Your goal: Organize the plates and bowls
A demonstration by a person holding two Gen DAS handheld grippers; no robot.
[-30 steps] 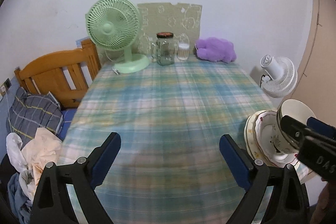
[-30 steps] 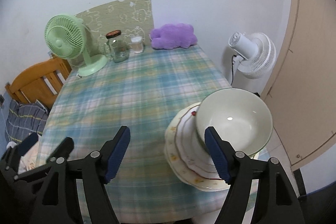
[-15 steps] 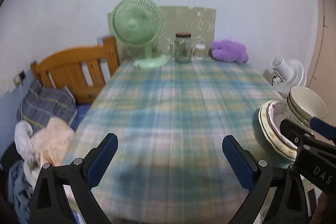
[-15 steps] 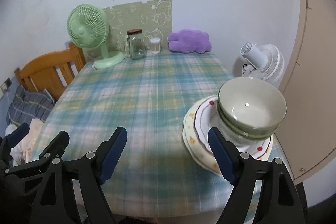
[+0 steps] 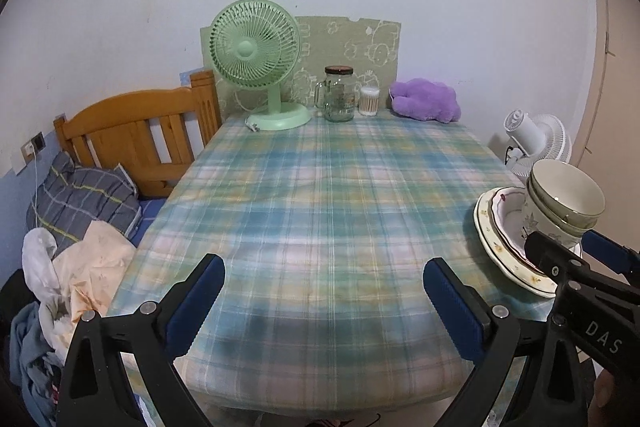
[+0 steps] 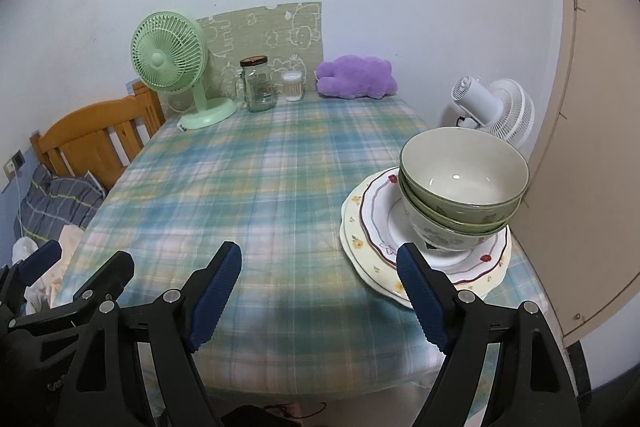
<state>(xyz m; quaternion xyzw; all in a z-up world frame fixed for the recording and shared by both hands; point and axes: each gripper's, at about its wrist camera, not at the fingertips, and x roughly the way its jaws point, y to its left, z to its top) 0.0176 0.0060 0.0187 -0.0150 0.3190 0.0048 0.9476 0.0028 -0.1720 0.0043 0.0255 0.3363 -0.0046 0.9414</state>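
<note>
A stack of green bowls (image 6: 464, 187) sits nested on stacked patterned plates (image 6: 374, 227) at the near right edge of the plaid-covered table (image 6: 260, 179). The same bowls (image 5: 564, 203) and plates (image 5: 496, 227) show at the right of the left wrist view. My right gripper (image 6: 320, 291) is open and empty, above the table's near edge, left of the stack. My left gripper (image 5: 324, 303) is open and empty over the near edge. The right gripper (image 5: 580, 263) also shows in the left wrist view, in front of the plates.
A green desk fan (image 5: 256, 55), a glass jar (image 5: 338, 95), a cotton swab pot (image 5: 369, 101) and a purple plush (image 5: 426, 101) line the table's far end. A wooden bed frame (image 5: 136, 135) with bedding stands left. A white floor fan (image 6: 496, 111) and a door (image 6: 592, 147) are right.
Both grippers have pulled back and lower toward the near table edge, so the table and stack look farther away. The bowls and plates have not moved.
</note>
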